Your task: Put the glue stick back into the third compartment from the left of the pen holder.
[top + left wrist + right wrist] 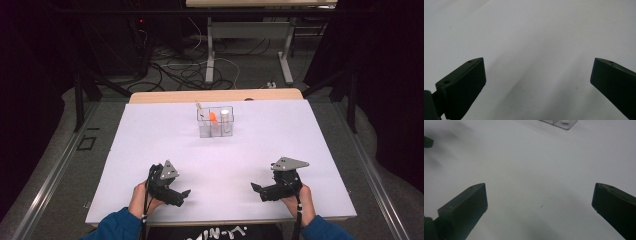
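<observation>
counter: covered by a white sheet, wooden edge visible along the far side. dark floor with loose cables beyond it.

clear plastic organiser: standing upright on the sheet, toward the far middle of the counter, well apart from both grippers. divided into compartments; exact count not legible. near corner also caught at the top edge of the right gripper view.

left gripper: held in the person's left hand at the near left of the counter, jaws pointing inward to the middle. in the left gripper view, jaws spread wide with bare white sheet between them, gripping nothing.

right gripper: held in the person's right hand at the near right, pointing inward toward the other gripper. in the right gripper view, jaws likewise wide apart, bare sheet between, gripping nothing. grey three-cornered plate on top of each gripper.

white cylinder: upright in the organiser's right compartment.

orange item: in the middle compartment, just left of the cylinder; kind not discernible.

thin pale stick: leaning out of the organiser's left far corner.
</observation>
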Demonstrator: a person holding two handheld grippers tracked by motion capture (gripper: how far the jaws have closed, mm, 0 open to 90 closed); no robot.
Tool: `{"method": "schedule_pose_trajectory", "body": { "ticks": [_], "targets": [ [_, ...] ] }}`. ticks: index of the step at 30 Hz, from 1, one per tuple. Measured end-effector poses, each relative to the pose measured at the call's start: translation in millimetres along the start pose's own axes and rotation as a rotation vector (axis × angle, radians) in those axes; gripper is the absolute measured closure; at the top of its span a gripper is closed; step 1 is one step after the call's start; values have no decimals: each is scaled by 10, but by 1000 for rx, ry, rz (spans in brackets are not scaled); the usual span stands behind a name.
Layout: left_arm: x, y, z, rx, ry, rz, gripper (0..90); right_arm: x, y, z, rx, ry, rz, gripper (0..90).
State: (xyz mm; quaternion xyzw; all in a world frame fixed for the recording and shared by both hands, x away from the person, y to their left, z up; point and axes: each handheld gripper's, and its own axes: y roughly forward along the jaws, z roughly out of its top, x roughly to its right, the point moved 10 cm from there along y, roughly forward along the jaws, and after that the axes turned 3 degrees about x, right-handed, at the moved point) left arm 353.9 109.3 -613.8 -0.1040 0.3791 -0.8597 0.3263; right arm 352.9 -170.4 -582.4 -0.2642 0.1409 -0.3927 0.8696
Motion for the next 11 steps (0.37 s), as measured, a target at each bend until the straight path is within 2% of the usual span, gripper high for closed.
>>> {"method": "schedule_pose_trajectory", "body": {
  "ticks": [1,2,4,5,11],
  "targets": [
    [0,3,0,1,1,-2,0,-2,1,-1,20,3,-7,0],
    [-1,5,0,1,2,-2,0,-9,-11,-21,9,6,-4,0],
    [5,4,-8,-14,1,-15,0,0,-20,-24,26,-9,-9,0],
    [-2,18,0,-1,0,-3,0,3,-32,-30,31,-8,-11,0],
    [1,28,-6,-9,2,-22,0,-14,-52,-50,33,-20,3,0]
  ]
}}
